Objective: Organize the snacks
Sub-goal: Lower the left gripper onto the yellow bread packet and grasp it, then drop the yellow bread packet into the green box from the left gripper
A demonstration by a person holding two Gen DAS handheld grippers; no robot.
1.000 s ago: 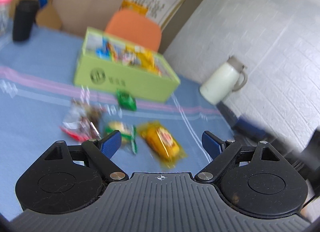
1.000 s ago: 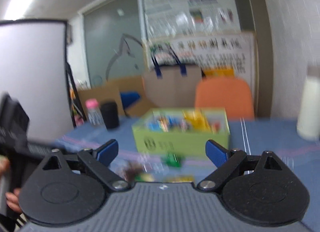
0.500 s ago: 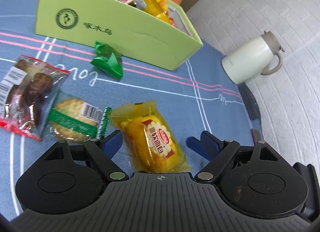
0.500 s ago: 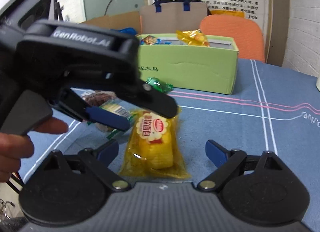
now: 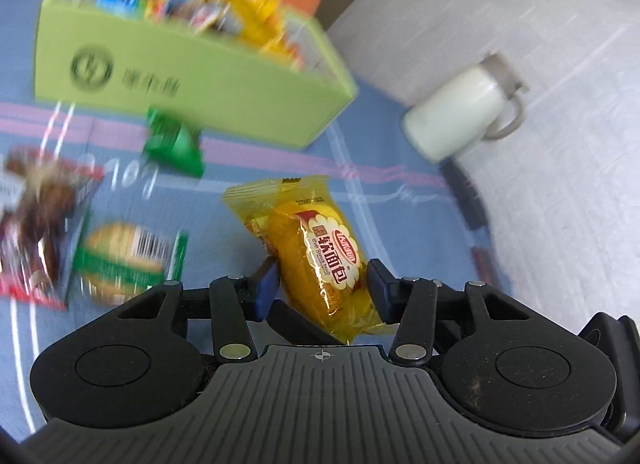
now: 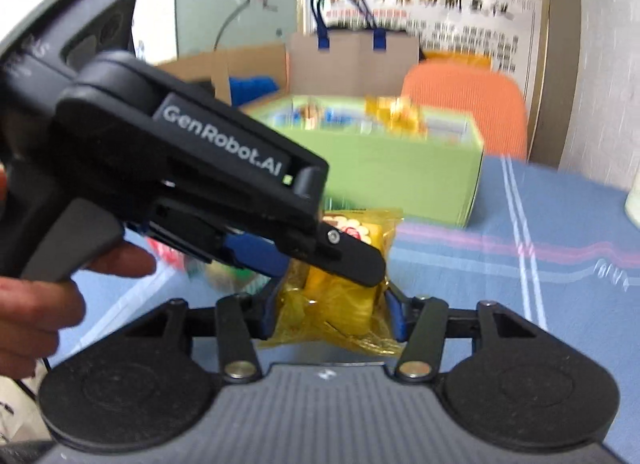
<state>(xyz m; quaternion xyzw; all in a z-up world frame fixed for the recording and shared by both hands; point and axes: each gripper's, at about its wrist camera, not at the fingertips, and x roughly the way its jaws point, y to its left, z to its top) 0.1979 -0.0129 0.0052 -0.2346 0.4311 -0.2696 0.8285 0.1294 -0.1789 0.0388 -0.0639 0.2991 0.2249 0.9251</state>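
Whereas both grippers stood wide a second ago, the left gripper [image 5: 322, 284] and right gripper [image 6: 330, 310] are now closing onto the yellow bread packet [image 5: 320, 256] — lying just before the green box [image 5: 192, 84]; boxing it seems next.

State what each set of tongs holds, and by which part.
Both close on the yellow bread packet: left tongs across its middle, right tongs at the crinkled near end.
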